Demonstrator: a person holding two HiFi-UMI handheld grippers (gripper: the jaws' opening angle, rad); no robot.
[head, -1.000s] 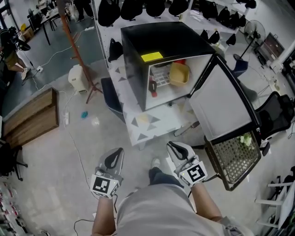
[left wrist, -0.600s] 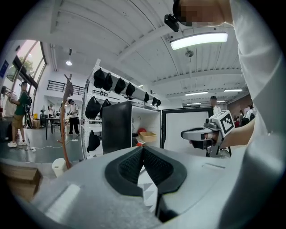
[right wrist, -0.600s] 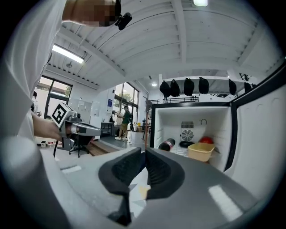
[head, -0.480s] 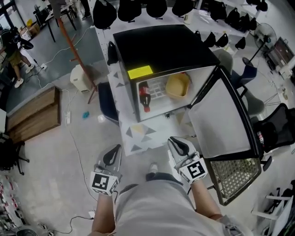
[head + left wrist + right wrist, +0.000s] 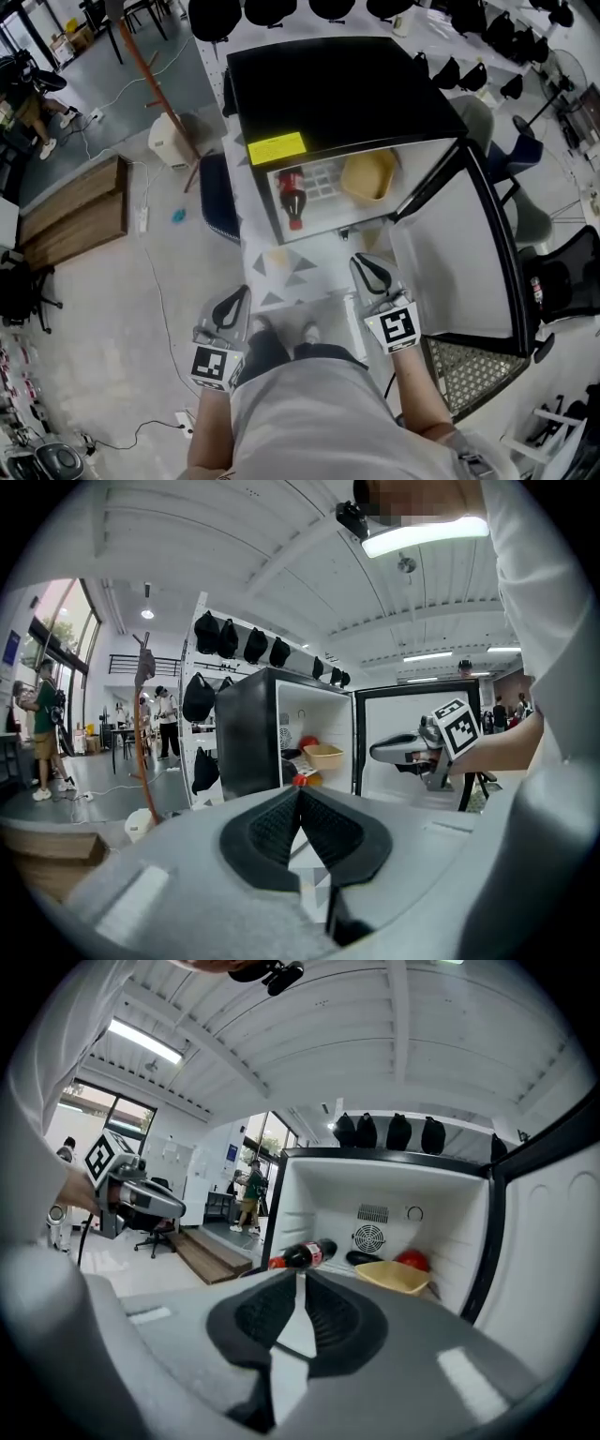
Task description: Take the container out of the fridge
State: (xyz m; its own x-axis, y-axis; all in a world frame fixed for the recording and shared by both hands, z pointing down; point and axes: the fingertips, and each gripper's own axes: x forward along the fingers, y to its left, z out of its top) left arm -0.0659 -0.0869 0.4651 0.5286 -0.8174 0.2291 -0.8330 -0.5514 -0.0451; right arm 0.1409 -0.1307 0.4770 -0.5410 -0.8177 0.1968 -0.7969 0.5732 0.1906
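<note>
A black mini fridge [image 5: 337, 89] stands on a low patterned table [image 5: 291, 272] with its door [image 5: 450, 248] swung open to the right. Inside, a tan container [image 5: 367, 176] sits on the right and a cola bottle [image 5: 292, 195] lies on the left. In the right gripper view the tan container [image 5: 394, 1276] sits beside the bottle [image 5: 305, 1254], with a red thing [image 5: 412, 1260] behind it. My left gripper [image 5: 234, 300] and right gripper [image 5: 367, 269] are both shut and empty, short of the fridge. In the left gripper view the container [image 5: 323, 756] shows past the shut left gripper [image 5: 298, 792].
A wire mesh basket [image 5: 478, 370] stands on the floor below the open door. A wooden bench [image 5: 75, 211], a white jug [image 5: 172, 141] and a rust-coloured pole [image 5: 155, 75] are at the left. Office chairs [image 5: 562, 281] stand at the right, and people stand far left.
The fridge has come nearer and more central in the head view. Both grippers have moved forward toward it, the right one now beside the open door. Their jaws stay shut.
</note>
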